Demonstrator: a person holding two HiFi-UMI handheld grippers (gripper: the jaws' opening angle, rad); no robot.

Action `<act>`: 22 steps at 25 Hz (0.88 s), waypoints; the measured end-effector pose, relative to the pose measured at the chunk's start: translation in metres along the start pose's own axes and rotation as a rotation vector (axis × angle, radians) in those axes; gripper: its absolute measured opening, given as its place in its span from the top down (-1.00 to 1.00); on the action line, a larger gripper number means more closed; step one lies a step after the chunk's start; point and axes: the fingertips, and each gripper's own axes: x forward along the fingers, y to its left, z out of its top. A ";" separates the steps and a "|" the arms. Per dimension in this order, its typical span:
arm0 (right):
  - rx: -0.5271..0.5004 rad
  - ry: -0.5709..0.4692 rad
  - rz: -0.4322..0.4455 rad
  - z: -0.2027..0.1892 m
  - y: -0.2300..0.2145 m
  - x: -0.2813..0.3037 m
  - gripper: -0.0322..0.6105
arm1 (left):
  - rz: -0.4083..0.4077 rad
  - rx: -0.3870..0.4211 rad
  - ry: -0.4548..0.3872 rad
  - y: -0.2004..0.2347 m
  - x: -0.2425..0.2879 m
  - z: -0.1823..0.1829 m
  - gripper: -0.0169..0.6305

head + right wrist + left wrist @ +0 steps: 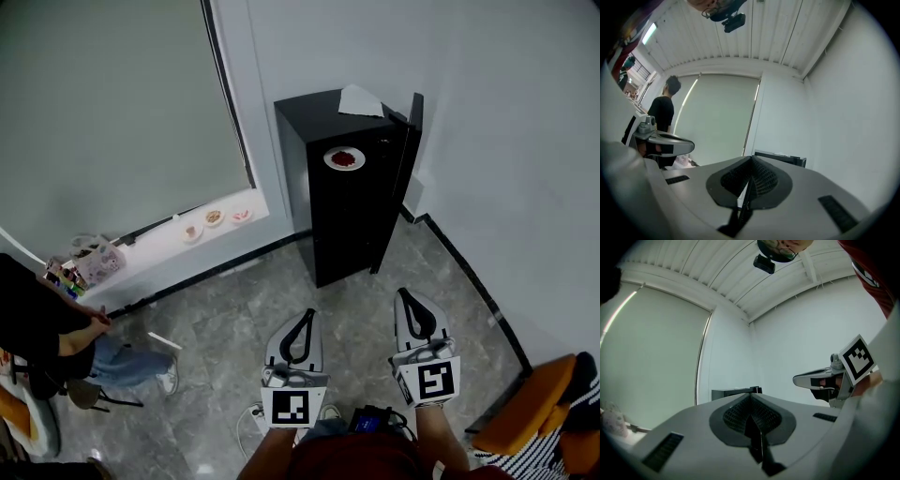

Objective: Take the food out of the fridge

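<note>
Grey marble floor (225, 328), white walls, corner of a room beside a large blinded window (103, 112).

- Item 1: black fridge (323, 211), standing in the corner, its door (410, 141) swung open on the right side. White paper (360, 100) lies on its top.
- Item 2: plate of red food (344, 158), sitting in the fridge's open front, near the top, well apart from both grippers.
- Item 3: left gripper (307, 314), held low over the floor and pointed toward the fridge. Jaws pressed together, nothing between them.
- Item 4: right gripper (406, 294), beside the left and also pointed toward the fridge. Jaws pressed together, nothing between them.
- Item 5: window sill (159, 248) carrying 3 small plates (214, 217) in a row, with a patterned bag (98, 262) further left.
- Item 6: seated person (47, 328) at the left edge, in a dark top.
- Item 7: orange chair (530, 403) at the lower right.
</note>
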 end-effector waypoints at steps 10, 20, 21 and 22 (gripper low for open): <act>0.004 0.000 -0.014 -0.007 -0.005 0.010 0.83 | -0.009 0.000 -0.001 0.004 0.012 -0.004 0.91; 0.015 0.000 0.007 -0.017 -0.034 0.045 0.83 | 0.008 0.007 0.011 0.004 0.055 -0.012 0.91; 0.017 0.003 0.008 -0.018 -0.038 0.050 0.83 | 0.009 0.005 0.009 0.003 0.061 -0.012 0.91; 0.019 0.005 0.010 -0.019 -0.042 0.054 0.83 | 0.011 0.001 0.011 0.003 0.066 -0.012 0.91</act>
